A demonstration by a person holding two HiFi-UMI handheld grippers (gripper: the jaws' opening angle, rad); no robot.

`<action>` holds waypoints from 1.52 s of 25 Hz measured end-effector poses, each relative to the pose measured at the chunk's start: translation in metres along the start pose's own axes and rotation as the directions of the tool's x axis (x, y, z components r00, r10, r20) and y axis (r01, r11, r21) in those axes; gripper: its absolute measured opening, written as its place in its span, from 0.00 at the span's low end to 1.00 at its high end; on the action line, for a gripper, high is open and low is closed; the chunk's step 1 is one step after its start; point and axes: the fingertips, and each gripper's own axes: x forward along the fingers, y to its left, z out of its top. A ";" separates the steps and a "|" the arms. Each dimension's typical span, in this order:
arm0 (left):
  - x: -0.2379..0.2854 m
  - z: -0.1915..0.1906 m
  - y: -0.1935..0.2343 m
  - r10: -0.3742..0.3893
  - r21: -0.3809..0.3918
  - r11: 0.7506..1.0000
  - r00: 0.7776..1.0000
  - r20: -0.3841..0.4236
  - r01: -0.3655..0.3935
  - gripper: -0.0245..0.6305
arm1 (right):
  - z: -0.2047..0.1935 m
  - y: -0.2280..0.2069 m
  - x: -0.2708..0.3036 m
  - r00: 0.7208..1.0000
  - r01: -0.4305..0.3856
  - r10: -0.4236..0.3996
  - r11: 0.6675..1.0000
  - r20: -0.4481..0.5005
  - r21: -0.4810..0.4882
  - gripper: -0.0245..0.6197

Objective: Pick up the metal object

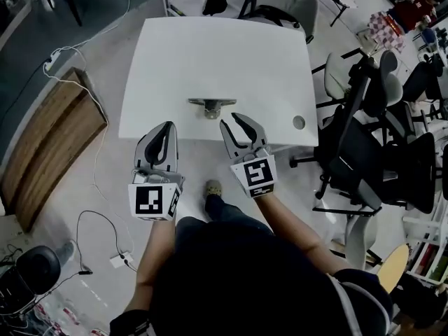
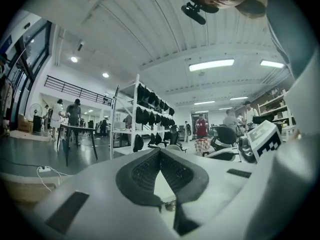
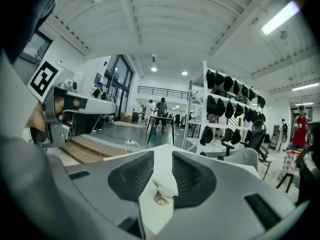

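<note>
The pick-up has not begun in any visible sense. The metal object [image 1: 211, 106] lies free on the white desk [image 1: 210, 54], toward the near edge and roughly midway across, and neither tool touches it. Everything is left to do: reach in, close on the piece and lift it.

We hold the right gripper [image 1: 230, 120] nearest, just short of the object and a little to its right. In the right gripper view its fingers are spread, with a strip of desk showing between the dark ribbed pads [image 3: 137, 176], and the object [image 3: 160, 194] sits in that gap, apart from both pads. We judge this to be the tool lined up for the grasp.

The left gripper [image 1: 168, 127] hangs at the desk's near edge, further to the left and farther from the object. In the left gripper view its fingers are pressed together at the tips, with only a narrow wedge of desk showing behind them, and they pinch nothing.

The object is small and pale grey with a dull shine. From the head view it reads as a thin flat bar with a stubby block under its middle. We cannot tell what sort of fitting it is.
</note>
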 end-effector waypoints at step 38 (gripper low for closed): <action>0.076 -0.056 0.026 -0.148 0.004 0.988 0.971 -0.188 0.152 0.07 | -0.180 -0.003 0.140 0.802 -0.420 -0.142 0.555 -0.580 -0.718 0.13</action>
